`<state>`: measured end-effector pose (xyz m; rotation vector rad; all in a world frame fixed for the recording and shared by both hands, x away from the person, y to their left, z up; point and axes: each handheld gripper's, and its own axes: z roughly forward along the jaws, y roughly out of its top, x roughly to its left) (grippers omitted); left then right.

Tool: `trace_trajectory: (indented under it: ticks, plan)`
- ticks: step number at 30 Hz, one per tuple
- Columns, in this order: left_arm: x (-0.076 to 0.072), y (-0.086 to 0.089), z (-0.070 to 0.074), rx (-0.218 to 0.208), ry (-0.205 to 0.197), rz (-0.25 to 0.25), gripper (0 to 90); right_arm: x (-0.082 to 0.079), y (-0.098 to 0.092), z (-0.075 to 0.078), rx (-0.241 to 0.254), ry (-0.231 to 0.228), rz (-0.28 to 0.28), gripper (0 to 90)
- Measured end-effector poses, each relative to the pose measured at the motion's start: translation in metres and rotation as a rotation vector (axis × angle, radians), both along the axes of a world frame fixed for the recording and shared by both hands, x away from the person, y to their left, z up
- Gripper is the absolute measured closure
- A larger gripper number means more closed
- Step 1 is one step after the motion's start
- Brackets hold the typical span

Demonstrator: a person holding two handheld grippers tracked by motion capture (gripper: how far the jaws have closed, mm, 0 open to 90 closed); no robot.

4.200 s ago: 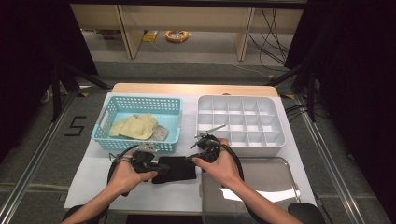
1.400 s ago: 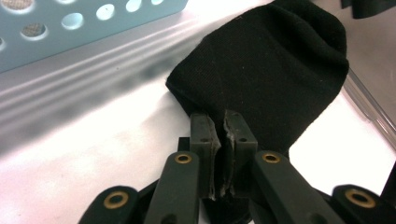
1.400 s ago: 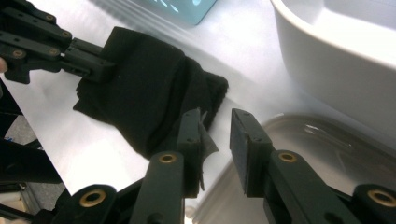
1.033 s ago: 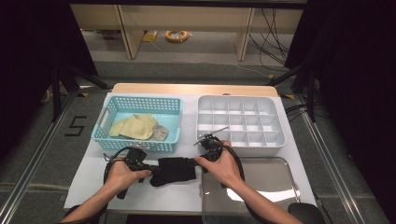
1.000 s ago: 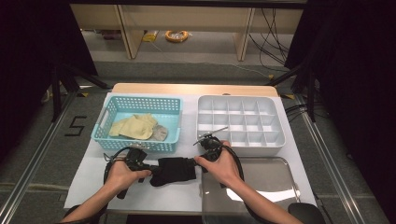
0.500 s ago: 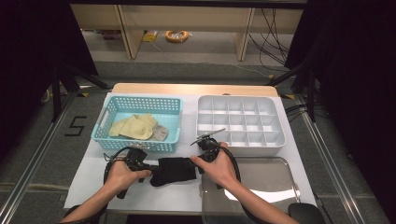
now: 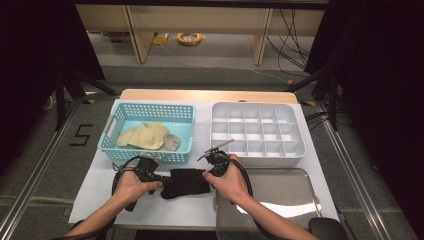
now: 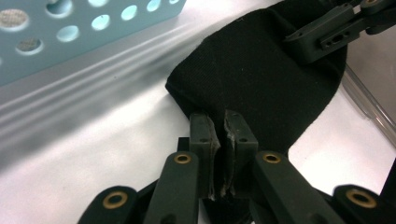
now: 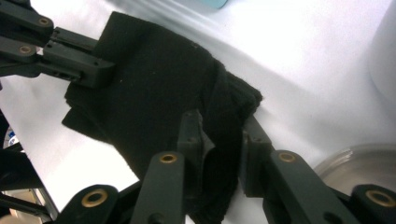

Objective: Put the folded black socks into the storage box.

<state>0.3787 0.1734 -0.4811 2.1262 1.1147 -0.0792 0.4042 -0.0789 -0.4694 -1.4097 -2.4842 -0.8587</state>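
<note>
Holding the black knitted sock [image 7: 186,182] between both tools, you have it lying on the white table sheet [image 7: 95,200], just in front of the perforated turquoise plastic basket [image 7: 148,131] and beside the shiny steel tray [image 7: 285,195]. Your left gripper [image 8: 220,140] is pinched nearly flat on one end of the fabric. Your right gripper [image 9: 219,144] has just been closing, with a bunched fold of the opposite end between its jaws — whether the pads press it yet, I cannot tell.

Risks: the right grip catches only a loose outer fold, so it may slip free once you pull or lift. Pulling the hands apart too hard could drag the thin edge out of the left pads. If either end drops, the sock may land across the tray rim.
</note>
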Motion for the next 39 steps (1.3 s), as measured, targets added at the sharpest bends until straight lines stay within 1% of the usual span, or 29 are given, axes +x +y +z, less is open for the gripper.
trace_trajectory:
  ticks: [1, 3, 4, 7, 8, 9, 10, 11, 12, 13, 14, 16, 17, 18, 19, 20, 21, 22, 23, 25, 27, 28, 29, 30, 33, 35, 36, 38, 39]
  plan:
    - [0.000, 0.000, 0.000, 0.000, -0.002, -0.011, 82.9, -0.002, 0.000, 0.001, -0.008, 0.006, -0.005, 76.0]
    - [-0.001, -0.003, 0.001, 0.003, 0.006, -0.016, 82.9, -0.005, -0.002, 0.001, -0.012, -0.009, 0.009, 76.4]
    - [-0.001, -0.004, 0.001, -0.010, 0.007, -0.026, 82.9, -0.009, -0.003, 0.002, -0.018, -0.002, 0.011, 76.5]
    - [-0.007, -0.010, 0.004, -0.006, 0.014, -0.062, 82.9, -0.019, -0.006, 0.006, -0.035, 0.008, 0.012, 76.6]
    - [-0.008, -0.011, 0.004, 0.001, 0.009, -0.064, 82.8, -0.023, -0.008, 0.007, -0.047, 0.014, 0.010, 76.5]
    - [-0.009, -0.011, 0.004, 0.003, 0.000, -0.067, 82.6, -0.025, -0.008, 0.008, -0.040, 0.016, 0.001, 76.3]
    - [-0.009, -0.011, 0.003, -0.009, -0.005, -0.073, 82.1, -0.026, -0.009, 0.008, -0.040, 0.012, -0.004, 75.7]
    - [-0.010, -0.011, 0.004, -0.003, -0.010, -0.058, 81.0, -0.027, -0.009, 0.007, -0.037, 0.021, -0.025, 74.6]
    - [-0.009, -0.009, 0.004, 0.009, -0.023, -0.072, 78.5, -0.027, -0.009, 0.006, -0.045, 0.031, -0.029, 72.6]
    - [-0.010, -0.008, 0.005, 0.005, -0.042, -0.064, 75.1, -0.028, -0.008, 0.006, -0.046, 0.035, -0.036, 70.8]
    - [-0.010, -0.006, 0.006, 0.000, -0.065, -0.057, 68.9, -0.028, -0.009, 0.006, -0.052, 0.013, -0.037, 67.3]
    - [-0.012, 0.000, 0.011, -0.037, -0.112, -0.028, 58.5, -0.028, -0.012, 0.010, -0.031, -0.004, -0.046, 60.2]
    - [-0.012, 0.000, 0.011, -0.037, -0.112, -0.028, 55.7, -0.028, -0.014, 0.012, -0.019, -0.011, -0.052, 58.3]
    - [-0.015, 0.007, 0.017, -0.066, -0.130, -0.005, 51.3, -0.028, -0.018, 0.018, -0.011, -0.026, -0.072, 56.3]
    - [-0.017, 0.010, 0.018, -0.074, -0.133, 0.013, 48.5, -0.027, -0.021, 0.020, -0.003, -0.041, -0.078, 56.0]
    - [-0.018, 0.011, 0.019, -0.082, -0.131, 0.028, 44.6, -0.026, -0.025, 0.024, 0.008, -0.058, -0.089, 56.0]
    - [-0.020, 0.013, 0.018, -0.087, -0.117, 0.034, 43.2, -0.025, -0.028, 0.026, 0.009, -0.069, -0.093, 56.2]
    - [-0.020, 0.013, 0.018, -0.087, -0.117, 0.034, 42.5, -0.025, -0.031, 0.028, 0.025, -0.077, -0.098, 56.7]
    - [-0.025, 0.012, 0.013, -0.102, -0.081, 0.052, 42.3, -0.028, -0.033, 0.032, 0.042, -0.055, -0.120, 57.9]
    - [-0.028, 0.011, 0.007, -0.112, -0.043, 0.057, 43.5, -0.027, -0.039, 0.032, 0.047, -0.090, -0.097, 59.4]
    - [-0.031, 0.009, 0.003, -0.081, -0.013, 0.043, 46.6, -0.030, -0.042, 0.034, 0.046, -0.070, -0.115, 61.0]
    - [-0.031, 0.009, 0.003, -0.081, -0.013, 0.043, 49.3, -0.029, -0.044, 0.033, 0.043, -0.089, -0.113, 61.8]
    - [-0.035, 0.005, -0.001, -0.058, 0.000, 0.039, 52.8, -0.030, -0.046, 0.033, 0.047, -0.092, -0.102, 62.7]
    - [-0.036, 0.005, -0.002, -0.045, 0.003, 0.026, 56.4, -0.031, -0.046, 0.034, 0.052, -0.081, -0.110, 63.3]
    - [-0.040, -0.002, -0.005, -0.006, -0.005, 0.025, 62.7, -0.032, -0.047, 0.034, 0.053, -0.081, -0.110, 64.1]
    - [-0.041, -0.005, -0.004, 0.008, 0.001, 0.015, 67.4, -0.031, -0.048, 0.034, 0.065, -0.089, -0.086, 64.3]
    - [-0.042, -0.007, -0.004, -0.003, 0.001, 0.031, 69.1, -0.031, -0.047, 0.034, 0.062, -0.091, -0.088, 64.4]
    - [-0.043, -0.009, -0.005, 0.012, -0.005, 0.018, 72.3, -0.032, -0.045, 0.036, 0.055, -0.086, -0.096, 64.7]
    - [-0.043, -0.010, -0.003, 0.035, -0.007, 0.012, 73.9, -0.032, -0.044, 0.036, 0.050, -0.087, -0.099, 64.8]
